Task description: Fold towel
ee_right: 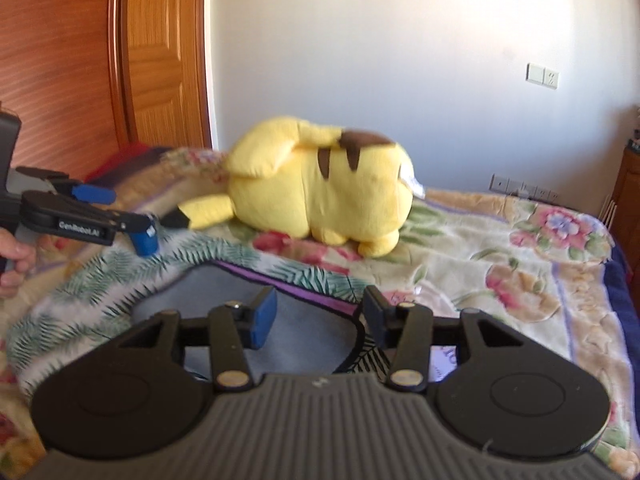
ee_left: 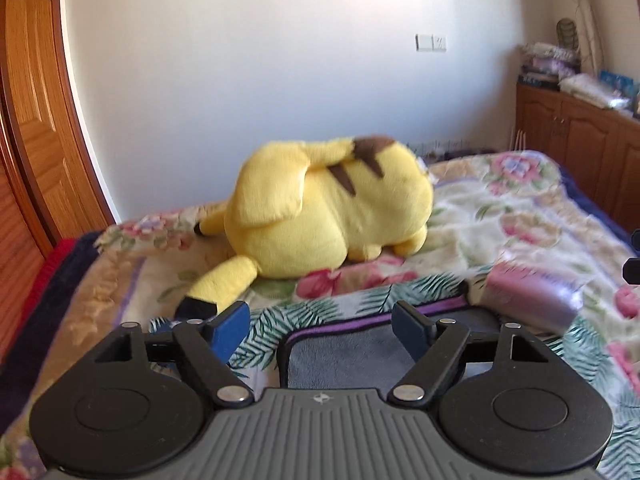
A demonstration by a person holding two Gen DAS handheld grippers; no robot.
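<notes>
Towel (ee_left: 320, 312) lies on the bed (ee_left: 520, 216) right in front of you, its palm-leaf print facing up around a grey panel edged in purple, and it looks already doubled or bunched rather than spread flat, though blur keeps you from reading the layers. It sits near the bed's front edge, which, as a judgement, keeps every edge within reach of both tools.

Your left gripper (ee_left: 322, 326) hovers over the towel's near-left part with its jaws spread wide and nothing between the blue pads. From the right wrist view that same tool (ee_right: 128, 216) seems just above the leafy border; you cannot tell if a pad touches the cloth.

Your right gripper (ee_right: 320, 316) hangs over the grey panel, jaws likewise released and holding nothing.

Behind the towel, the yellow plush toy (ee_left: 328, 208) lies on its side, near the far hem, so a fold carried away from you may brush it.
</notes>
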